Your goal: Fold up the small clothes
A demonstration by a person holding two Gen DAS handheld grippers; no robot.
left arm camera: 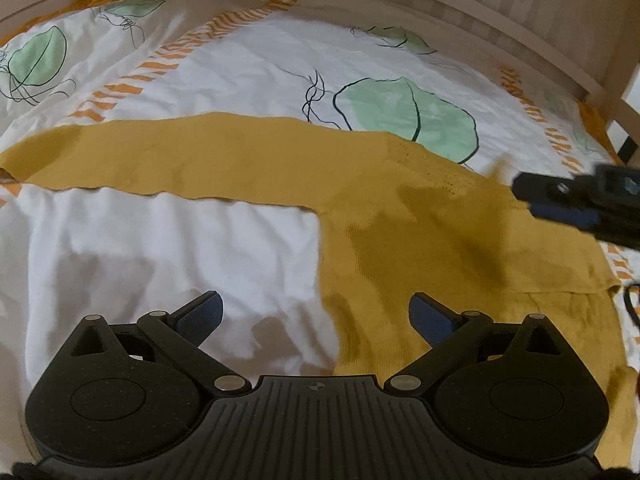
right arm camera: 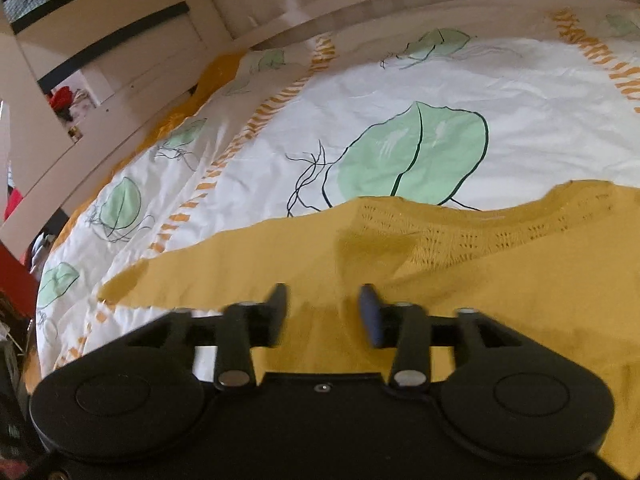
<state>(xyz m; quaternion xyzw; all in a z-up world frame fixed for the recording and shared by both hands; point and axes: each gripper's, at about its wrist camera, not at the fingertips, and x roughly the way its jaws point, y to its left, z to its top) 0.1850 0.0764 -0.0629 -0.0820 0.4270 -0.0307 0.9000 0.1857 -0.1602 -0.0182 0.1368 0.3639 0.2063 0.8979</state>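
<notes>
My left claw [left arm camera: 316, 312] hung spread wide, its blue pads [left arm camera: 208, 312] far apart with nothing between them. Under it the white bedcover [left arm camera: 160, 248] lay rumpled on one side and the edge of the mustard-yellow sweater [left arm camera: 420, 264] on the other, so the claw straddled the garment's side edge without touching it as far as I could tell.

My right claw [right arm camera: 324, 312] stood partly parted, a clear gap between its fingers [right arm camera: 370, 312], and no cloth was caught in that gap; the sweater [right arm camera: 480, 280] lay flat just beyond and below the tips. From the left wrist view that same right claw [left arm camera: 560, 204] showed as a dark blur above the sweater's far side.

The sweater was spread on the bed with its body nearest me and one long sleeve [left arm camera: 160, 156] stretched straight out to the left across the cover. A band of open knit pattern [right arm camera: 460, 232] ran across the shoulder area, and a soft ridge of fabric rose there near the sleeve's root.

Past the garment the cover showed a large green leaf print [left arm camera: 408, 116] outlined in dark lines, with strips of orange dashes [left arm camera: 132, 76] crossing the white. Beyond that ran the pale wooden bed rail [left arm camera: 500, 28]. In the right wrist view, pale slatted woodwork [right arm camera: 100, 40] stood at the far left, with something red [right arm camera: 62, 98] showing through it.
</notes>
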